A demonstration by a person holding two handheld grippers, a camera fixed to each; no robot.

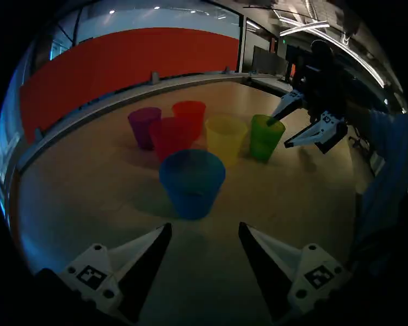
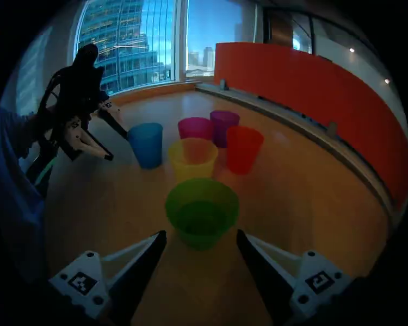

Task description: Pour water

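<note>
Here, the left claw (image 1: 204, 227) is held wide below the blue cup (image 1: 192, 182), the right claw (image 2: 200, 234) wide below the green cup (image 2: 202, 212).

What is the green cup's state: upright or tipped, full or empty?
Upright: the green cup stands on its base on the table, mouth upward. Full or empty: cannot tell; its tinted inside shows no clear waterline.

In the left gripper view, bare table (image 1: 79, 195) lies open near, left and right of the blue cup (image 1: 192, 182), while beyond it the pink cup (image 1: 170, 137), purple cup (image 1: 144, 126), orange cup (image 1: 190, 113), yellow cup (image 1: 224, 137) and green cup (image 1: 264, 138) crowd together, the right gripper (image 1: 278, 133) blocking the far right.
</note>
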